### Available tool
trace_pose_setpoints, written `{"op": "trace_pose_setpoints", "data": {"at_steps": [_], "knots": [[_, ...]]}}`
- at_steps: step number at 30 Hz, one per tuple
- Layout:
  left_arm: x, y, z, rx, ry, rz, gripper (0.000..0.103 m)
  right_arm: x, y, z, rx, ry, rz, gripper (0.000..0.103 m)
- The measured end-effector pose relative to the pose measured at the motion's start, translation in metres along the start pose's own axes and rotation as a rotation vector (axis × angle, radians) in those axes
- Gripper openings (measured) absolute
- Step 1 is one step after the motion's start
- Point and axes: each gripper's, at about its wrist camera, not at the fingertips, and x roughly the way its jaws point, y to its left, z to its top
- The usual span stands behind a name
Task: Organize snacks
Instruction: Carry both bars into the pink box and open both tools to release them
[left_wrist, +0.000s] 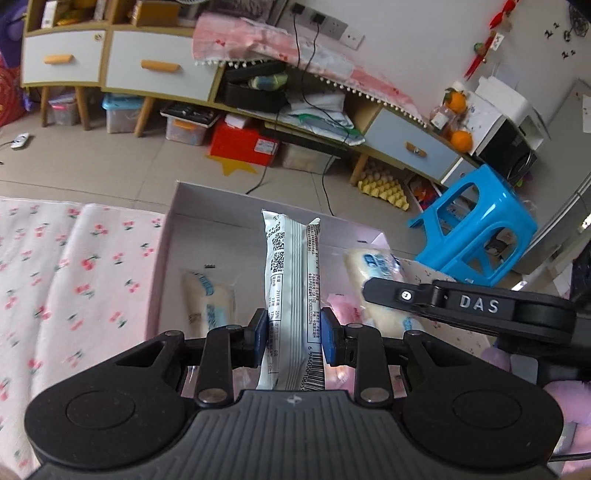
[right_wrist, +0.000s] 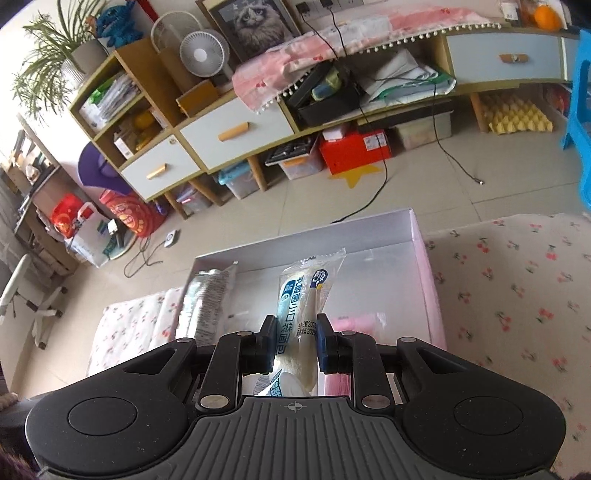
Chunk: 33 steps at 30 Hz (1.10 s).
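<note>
My left gripper (left_wrist: 293, 334) is shut on a white snack packet (left_wrist: 291, 280) with QR codes and a barcode, held upright over the open white box (left_wrist: 162, 258). My right gripper (right_wrist: 296, 341) is shut on a cream bread packet with blue print (right_wrist: 308, 295), also above the box (right_wrist: 421, 254). In the left wrist view the right gripper (left_wrist: 461, 302) shows at the right, holding that bread packet (left_wrist: 376, 273). Another bread packet (left_wrist: 208, 299) and a pink packet (left_wrist: 343, 306) lie inside the box. The left gripper's packet (right_wrist: 207, 299) shows blurred in the right wrist view.
The box rests on a cherry-print cloth (left_wrist: 66, 273). Beyond it lie a tiled floor (left_wrist: 110, 162), a low cabinet with drawers (left_wrist: 159, 70), a red box (left_wrist: 243, 142), storage bins (right_wrist: 240, 181), cables (right_wrist: 373, 199) and a blue plastic stool (left_wrist: 476, 225).
</note>
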Motion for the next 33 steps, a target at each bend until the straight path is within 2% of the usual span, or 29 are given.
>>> {"op": "trace_pose_setpoints", "data": {"at_steps": [6, 12, 18, 24, 31, 33], "knots": [[0.023, 0.008, -0.002, 0.013, 0.033, 0.012, 0.027, 0.036, 0.001, 0.001, -0.024, 0.026, -0.032, 0.021], [0.025, 0.013, -0.006, 0.016, 0.077, 0.078, 0.027, 0.056, 0.002, -0.005, -0.049, 0.050, -0.061, 0.022], [0.016, 0.009, -0.009, 0.045, 0.081, 0.106, 0.027, 0.057, -0.002, -0.006, -0.108, 0.026, -0.140, 0.022], [0.016, 0.008, -0.010, 0.025, 0.093, 0.145, 0.027, 0.053, -0.012, -0.003, -0.121, 0.013, -0.193, 0.022], [0.016, 0.006, -0.011, 0.055, 0.060, 0.129, 0.029, 0.048, -0.012, -0.002, -0.113, 0.013, -0.136, 0.025], [0.013, 0.005, -0.010, 0.056, 0.025, 0.119, 0.037, 0.044, -0.011, 0.000, -0.100, 0.016, -0.112, 0.034]]}}
